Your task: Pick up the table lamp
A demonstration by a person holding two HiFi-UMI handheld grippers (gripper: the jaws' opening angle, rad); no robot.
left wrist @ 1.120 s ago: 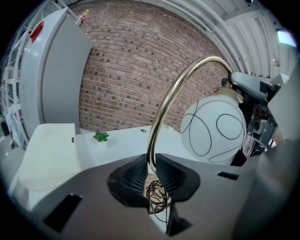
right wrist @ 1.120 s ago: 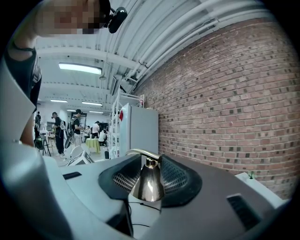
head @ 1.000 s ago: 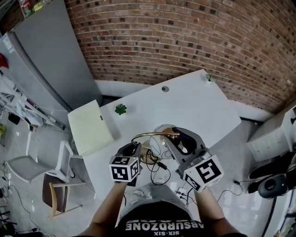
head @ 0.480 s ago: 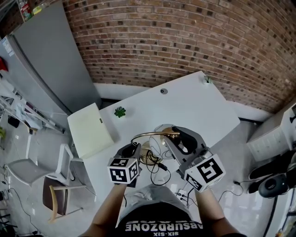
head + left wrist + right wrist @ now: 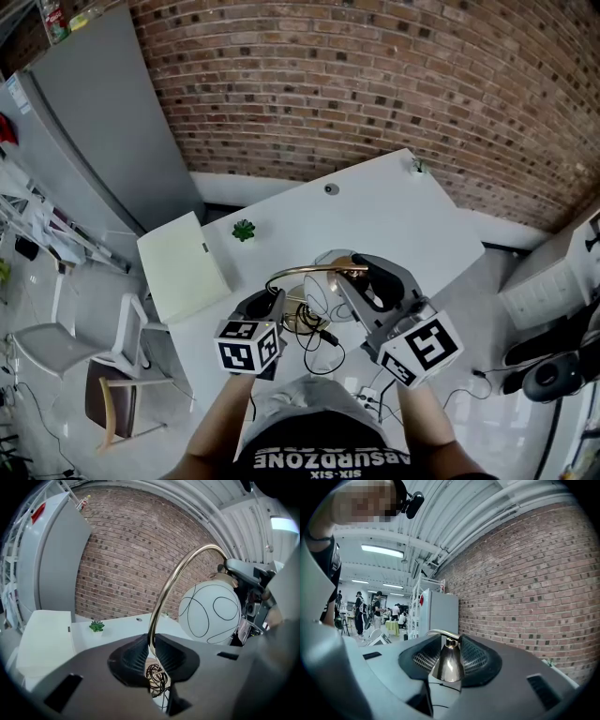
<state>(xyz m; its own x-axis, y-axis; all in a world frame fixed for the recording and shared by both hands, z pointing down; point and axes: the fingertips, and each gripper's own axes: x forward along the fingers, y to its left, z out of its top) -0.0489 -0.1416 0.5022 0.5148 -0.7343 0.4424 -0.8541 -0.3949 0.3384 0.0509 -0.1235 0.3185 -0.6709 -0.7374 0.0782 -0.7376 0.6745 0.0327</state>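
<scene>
Brick wall runs behind a white table that lies slantwise across the head view. The lamp is over the table's near end, at 6 o'clock of the tabletop, between the two grippers.

The left gripper comes in from 7 o'clock of the lamp. In the left gripper view its jaws are narrow and clamped on the brass stem, having just closed a little further on it. From the pads the stem arcs up and over toward 1 o'clock, and the white globe with thin black lines hangs at its end. Below the pads, at 6 o'clock, there is a coil of dark cord.

The right gripper reaches in from 4 o'clock. In the right gripper view its jaws stand middling wide and close on the brass cap above the globe, one pad on each side.

Whether the lamp's foot touches the table cannot be told.

A small green plant stands at 10 o'clock of the lamp, well apart. A cream box is at 9 o'clock, off the table's edge, and a chair stands on the floor at 8 o'clock.
</scene>
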